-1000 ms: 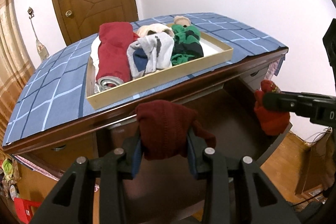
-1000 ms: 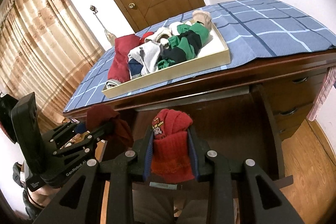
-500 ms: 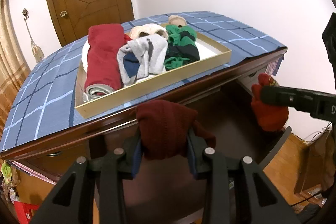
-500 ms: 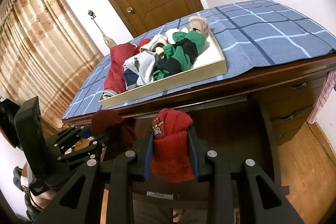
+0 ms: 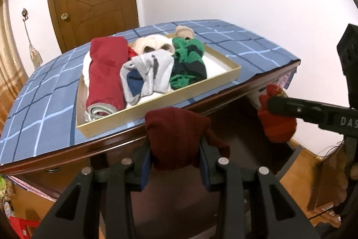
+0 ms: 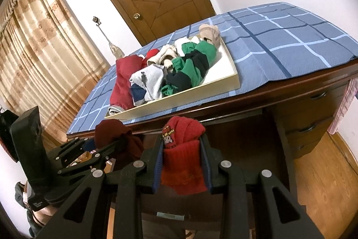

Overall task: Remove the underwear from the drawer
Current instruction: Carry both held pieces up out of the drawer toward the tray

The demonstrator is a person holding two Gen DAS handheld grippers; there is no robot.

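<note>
step: carry phase, I'd judge. Both claws have a garment up out of the open drawer [image 6: 246, 145]; the tray [image 5: 156, 104] on the desk top looks like the drop spot.
left gripper [image 5: 175, 157]: clamped on a dark maroon garment [image 5: 176, 133]; cloth bulges above the pads, a tail hangs off its right side.
right gripper [image 6: 181, 164]: clamped on a bright red knit garment [image 6: 182, 156] with a small printed patch at its upper left.
garment vs claw: each bundle sits squarely between its own jaws, most of the bulk sticking out past the fingertips, over the drawer cavity, below the desk edge [image 5: 134, 140].
spacing: claws side by side, near each other, not touching; left one sits left of the right one.
tray: already crowded. Red roll on the left, grey-and-navy piece in the middle, green-and-black piece to the right; bare white floor only at the right end.
how to do it well: keep both grips firm, lift clear of the desk lip before moving far, so the hanging tail doesn't snag.
placement: aim for the bare right end; release one at a time.
risk: soft cloth, may slip if the squeeze eases.
</note>
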